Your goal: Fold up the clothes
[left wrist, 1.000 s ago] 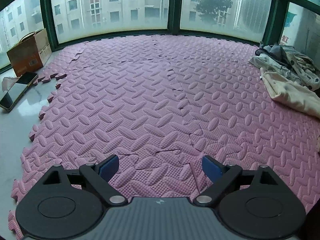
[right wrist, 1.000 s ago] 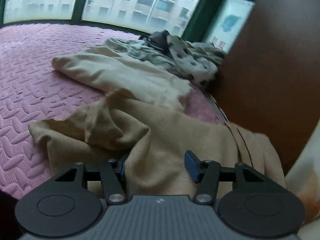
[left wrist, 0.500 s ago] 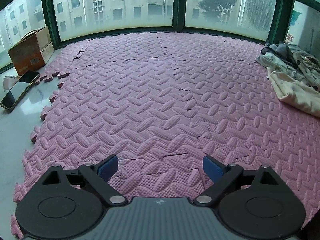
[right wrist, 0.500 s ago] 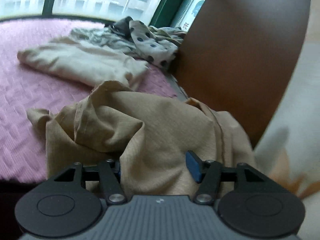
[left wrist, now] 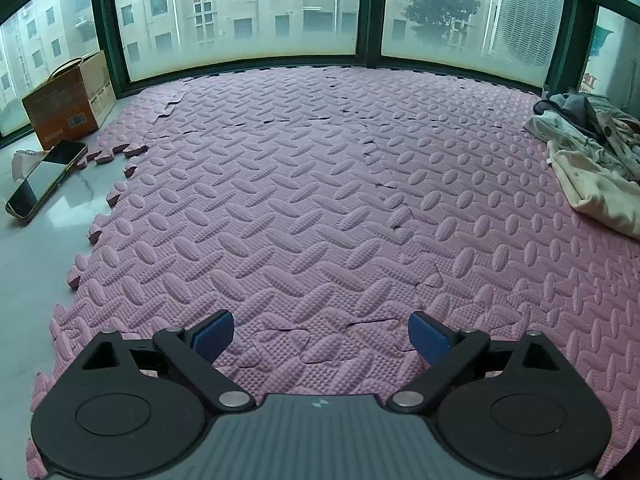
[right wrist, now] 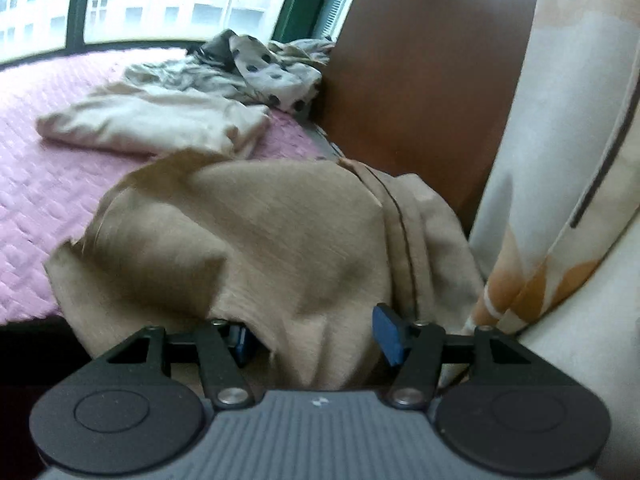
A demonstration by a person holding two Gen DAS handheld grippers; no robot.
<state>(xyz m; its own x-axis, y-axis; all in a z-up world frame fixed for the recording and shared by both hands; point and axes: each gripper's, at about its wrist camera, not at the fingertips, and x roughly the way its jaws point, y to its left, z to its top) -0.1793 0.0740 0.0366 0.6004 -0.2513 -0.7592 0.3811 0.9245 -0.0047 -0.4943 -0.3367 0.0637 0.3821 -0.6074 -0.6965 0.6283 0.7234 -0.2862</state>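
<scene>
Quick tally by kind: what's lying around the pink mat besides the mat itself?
Garments: 4 told apart: tan garment, cream garment, polka-dot garment, grey striped garment
Cardboard box: 1
Phone: 1
Total: 6

Pink foam mat [left wrist: 320, 184] covers the floor below wide windows [left wrist: 240, 8].

We see pink mat [left wrist: 304, 200], tan garment [right wrist: 256, 240], cream top [right wrist: 160, 120], white cloth w/ black dots [right wrist: 276, 76], brown box [left wrist: 66, 106].
</scene>
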